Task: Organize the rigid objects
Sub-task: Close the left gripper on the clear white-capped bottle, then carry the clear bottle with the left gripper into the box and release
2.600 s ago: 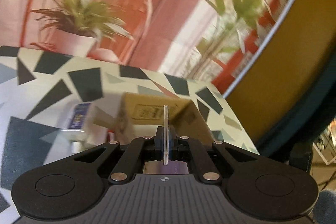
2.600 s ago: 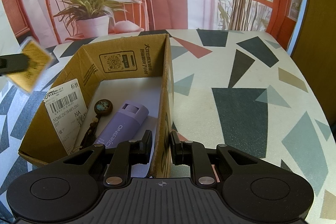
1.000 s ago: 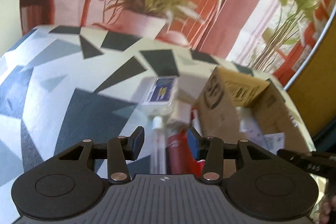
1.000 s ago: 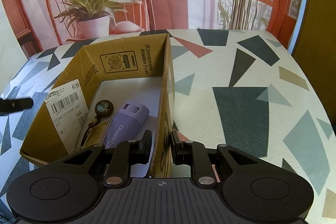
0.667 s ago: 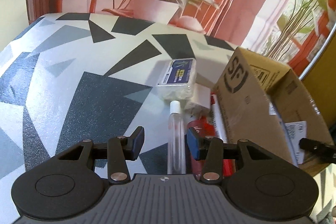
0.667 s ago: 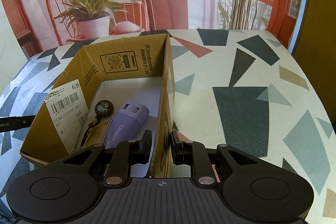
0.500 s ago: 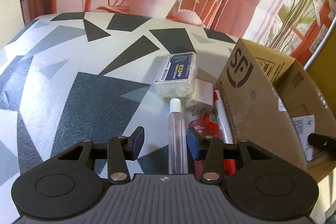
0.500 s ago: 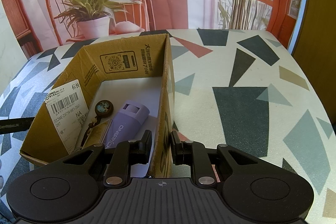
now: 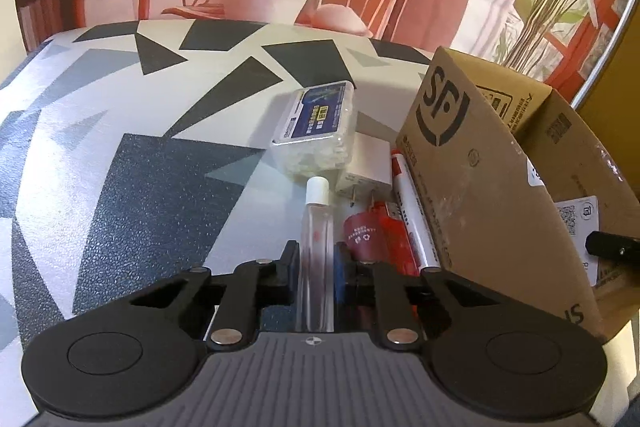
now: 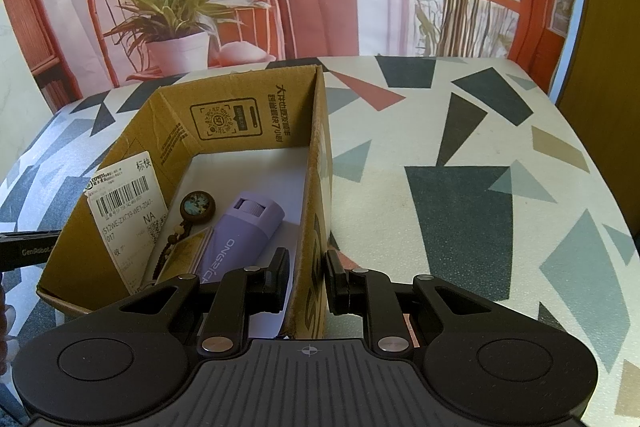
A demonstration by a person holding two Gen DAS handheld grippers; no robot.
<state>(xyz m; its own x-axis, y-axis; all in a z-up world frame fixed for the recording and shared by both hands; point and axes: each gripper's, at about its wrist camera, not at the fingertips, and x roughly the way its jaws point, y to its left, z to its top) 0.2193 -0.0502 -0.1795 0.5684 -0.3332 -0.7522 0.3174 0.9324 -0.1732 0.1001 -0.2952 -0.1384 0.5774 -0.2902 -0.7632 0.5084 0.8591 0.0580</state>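
- Two grippers are at work: my left gripper (image 9: pixel 316 269) has its jaws drawn in on either side of the clear vial (image 9: pixel 318 239), touching or very nearly touching its sides, while my right gripper (image 10: pixel 307 277) is clamped on the near end of the cardboard box's (image 10: pixel 240 123) right wall, one finger inside and one outside.
- Step in hand, as I judge it: picking up the vial from the desk (image 9: pixel 120 187) so it can join the things already in the box.
- The vial lies flat between my left fingers, its long axis running straight ahead along them, white cap (image 9: pixel 318 190) pointing away from me.
- Just right of the vial lie a red item (image 9: pixel 366 233), a white plug adapter (image 9: pixel 366 167) and a marker pen (image 9: pixel 412 211); ahead sits a clear case with a blue label (image 9: pixel 318 123).
- Inside the box, left of my right gripper, lie a purple bottle (image 10: pixel 240 231), a round pendant on beads (image 10: pixel 198 207) and a flat gold packet (image 10: pixel 182 257).
- Next, I think, I must close firmly, lift the vial clear of its neighbours, then swing right over the box wall while my right gripper steadies the box.
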